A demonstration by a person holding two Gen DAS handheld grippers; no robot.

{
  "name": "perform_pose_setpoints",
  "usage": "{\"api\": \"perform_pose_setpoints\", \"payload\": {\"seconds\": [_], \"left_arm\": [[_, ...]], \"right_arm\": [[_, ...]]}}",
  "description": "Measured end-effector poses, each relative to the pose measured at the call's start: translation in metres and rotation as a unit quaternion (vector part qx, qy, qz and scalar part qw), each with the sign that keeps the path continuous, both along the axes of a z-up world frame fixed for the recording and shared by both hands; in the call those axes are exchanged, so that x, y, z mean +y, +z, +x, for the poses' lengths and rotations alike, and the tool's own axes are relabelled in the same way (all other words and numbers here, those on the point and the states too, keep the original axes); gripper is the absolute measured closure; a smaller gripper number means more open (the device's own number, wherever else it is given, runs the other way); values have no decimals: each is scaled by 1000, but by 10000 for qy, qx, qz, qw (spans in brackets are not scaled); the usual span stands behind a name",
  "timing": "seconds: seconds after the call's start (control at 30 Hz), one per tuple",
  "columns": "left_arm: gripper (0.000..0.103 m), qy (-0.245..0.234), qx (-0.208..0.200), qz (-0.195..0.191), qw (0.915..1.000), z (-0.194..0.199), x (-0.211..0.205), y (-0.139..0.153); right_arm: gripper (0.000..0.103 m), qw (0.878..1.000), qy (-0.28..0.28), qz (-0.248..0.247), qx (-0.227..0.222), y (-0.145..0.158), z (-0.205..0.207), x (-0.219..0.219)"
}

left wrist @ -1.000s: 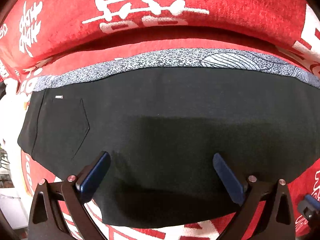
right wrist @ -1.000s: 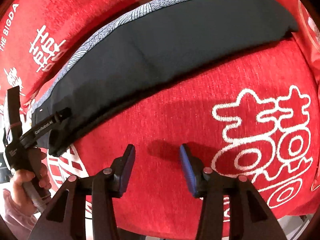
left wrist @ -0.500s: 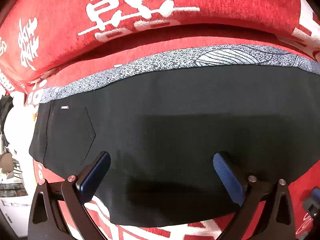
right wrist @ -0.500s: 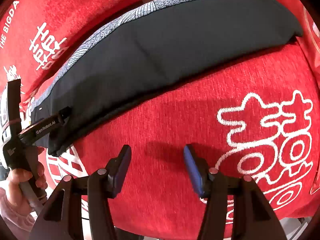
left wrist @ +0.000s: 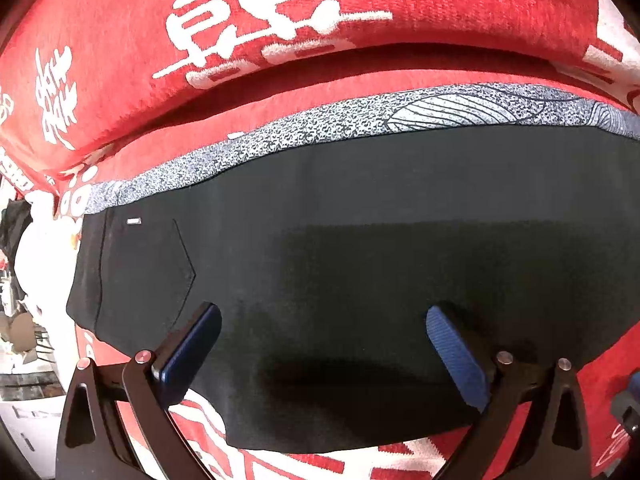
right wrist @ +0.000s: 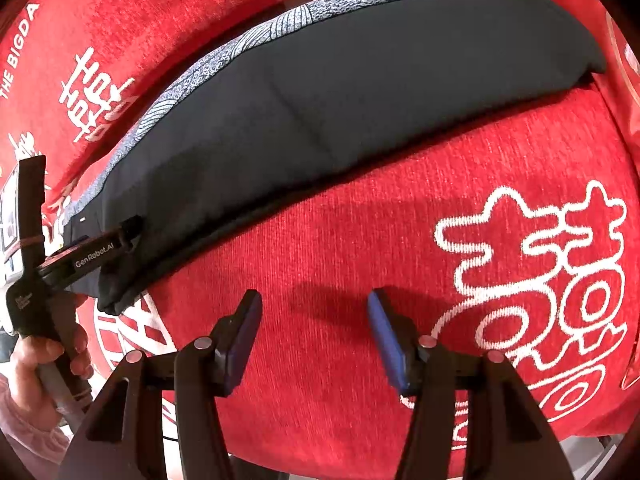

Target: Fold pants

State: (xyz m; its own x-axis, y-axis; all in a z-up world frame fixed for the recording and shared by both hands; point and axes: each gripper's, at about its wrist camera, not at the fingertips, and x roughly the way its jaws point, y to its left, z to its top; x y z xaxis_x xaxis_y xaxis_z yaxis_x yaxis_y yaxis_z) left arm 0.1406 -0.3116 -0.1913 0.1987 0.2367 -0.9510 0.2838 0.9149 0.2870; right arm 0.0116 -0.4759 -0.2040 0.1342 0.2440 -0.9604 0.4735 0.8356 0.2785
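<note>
- Pants are seen laid flat on a red cover printed with white characters; a patterned grey cloth shows along their far edge.
- They appear already folded lengthwise, leg on leg; a back pocket marks the waist end, at the left of the left wrist view.
- Long axis is noted running left to right across the left wrist view; in the right wrist view it slants from lower left to upper right.
- Left gripper is held over the near edge of the pants toward the waist end, jaws spread wide, nothing gripped. Contact with the cloth cannot be told.
- Right gripper is held over bare cover, apart from the pants, jaws likewise spread and empty.
- Pants lie ahead of the right gripper's jaws and up to the left; the cuff end lies far off at upper right.
- Left gripper is judged the nearer to the cloth. Its black body is also seen in the right wrist view, at the waist corner, held by a hand.
- Next fold is judged crosswise, one end carried along the long axis onto the other; the right gripper would first have to be brought to the near edge.
</note>
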Motion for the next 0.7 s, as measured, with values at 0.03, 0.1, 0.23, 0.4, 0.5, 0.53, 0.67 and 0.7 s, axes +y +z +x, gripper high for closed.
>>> {"api": "perform_pose_setpoints", "payload": {"seconds": [0.03,0.1,0.23,0.4,0.5,0.53,0.67,0.7], "left_arm": [[0,-24,-15,22,10000,-1,-1,0],[0,-58,-42,62,10000,-3,-3,1],[0,-126,-97,164,9997,-6,-8,2],[0,-154,-141,243,9995,-8,-12,3],[0,-159,-159,279,9994,-10,-14,3],[0,-172,-173,302,9992,-10,-15,3],[0,-225,-215,370,9988,-11,-17,3],[0,-231,-216,376,9988,-12,-18,3]], "right_arm": [[44,10000,-6,11,-7,0,0,0],[44,10000,-23,43,-24,0,-1,-2],[44,9998,-131,147,-60,2,-1,-7],[44,9993,-314,138,-179,9,-1,-24],[44,9988,-414,77,-248,13,-2,-37],[44,9987,-441,48,-268,15,-2,-41],[44,9972,-653,-97,-352,18,-2,-67],[44,9964,-741,-151,-375,19,-3,-76]]}}
